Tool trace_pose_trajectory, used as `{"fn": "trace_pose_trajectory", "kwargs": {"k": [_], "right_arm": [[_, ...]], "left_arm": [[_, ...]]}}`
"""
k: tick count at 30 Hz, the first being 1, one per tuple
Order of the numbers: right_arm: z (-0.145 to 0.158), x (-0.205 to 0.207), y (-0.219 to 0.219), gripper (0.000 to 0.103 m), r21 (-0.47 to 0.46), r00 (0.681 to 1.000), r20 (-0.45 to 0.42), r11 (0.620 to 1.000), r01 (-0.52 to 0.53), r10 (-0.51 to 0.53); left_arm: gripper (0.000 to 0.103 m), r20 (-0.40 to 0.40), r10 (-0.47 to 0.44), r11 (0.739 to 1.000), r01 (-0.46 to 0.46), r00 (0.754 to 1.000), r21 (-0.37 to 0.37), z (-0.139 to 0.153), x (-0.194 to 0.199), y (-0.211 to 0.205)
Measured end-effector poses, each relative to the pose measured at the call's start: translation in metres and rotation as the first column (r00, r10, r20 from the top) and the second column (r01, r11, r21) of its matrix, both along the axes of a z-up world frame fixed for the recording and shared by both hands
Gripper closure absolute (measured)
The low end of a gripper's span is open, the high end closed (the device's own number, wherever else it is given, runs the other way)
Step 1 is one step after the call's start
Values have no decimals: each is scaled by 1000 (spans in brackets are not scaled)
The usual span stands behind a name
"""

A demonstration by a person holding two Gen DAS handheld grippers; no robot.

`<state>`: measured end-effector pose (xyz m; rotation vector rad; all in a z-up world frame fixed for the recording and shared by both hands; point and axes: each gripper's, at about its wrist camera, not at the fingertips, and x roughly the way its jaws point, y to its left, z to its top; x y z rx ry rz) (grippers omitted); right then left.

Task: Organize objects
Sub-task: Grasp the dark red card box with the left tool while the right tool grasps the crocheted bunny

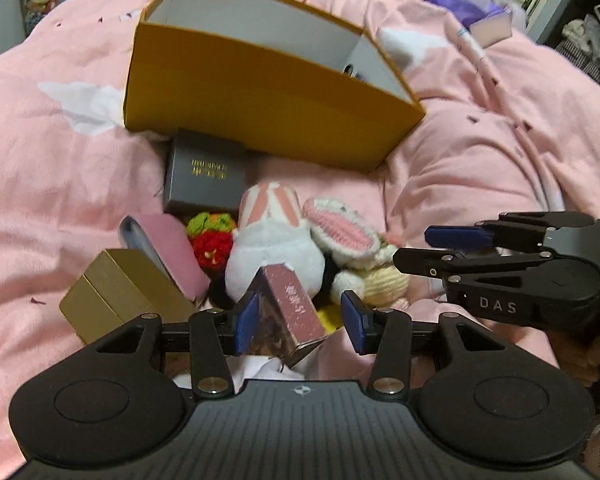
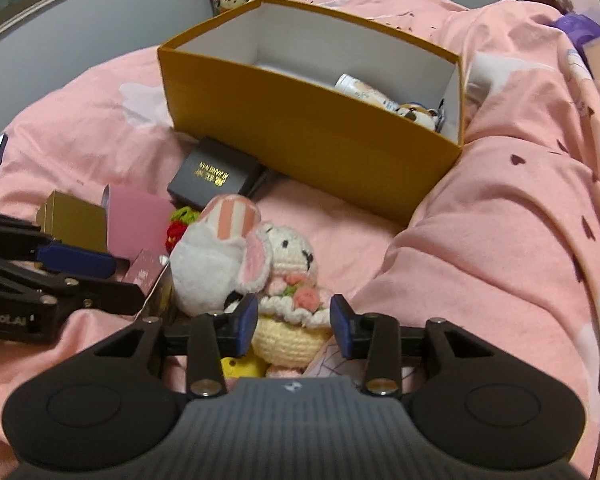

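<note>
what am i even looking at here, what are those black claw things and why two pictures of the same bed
The black claws are two hand-held grippers; a person holds one in each hand, and there is no robot arm. Each carries a wide-angle camera looking along its fingers, so you get one picture per hand.

In the left camera's picture, the left gripper has its blue pads either side of a small pink box; whether they press on it I cannot tell. The other claw at the right edge is the right gripper.

In the right camera's picture, the right gripper stands open around a crocheted bunny, not squeezing it.

On the pink duvet lie a white plush toy, a gold box, a dark grey box and an open yellow box with a few things inside.
</note>
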<state>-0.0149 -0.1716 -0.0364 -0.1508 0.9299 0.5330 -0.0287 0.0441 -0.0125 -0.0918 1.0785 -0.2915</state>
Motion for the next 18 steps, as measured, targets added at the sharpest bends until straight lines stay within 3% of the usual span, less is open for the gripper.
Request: {"fn": "trace_pose_trajectory", "kwargs": {"k": [9, 18], "right_arm": [[-8, -1, 8, 53, -61, 999, -30, 997, -41, 39], [-18, 6, 22, 47, -127, 995, -45, 988, -89, 84]], "left_arm": [[37, -56, -74, 989, 81, 996, 126, -15, 2, -23], [36, -122, -81, 974, 105, 989, 203, -34, 8, -33]]}}
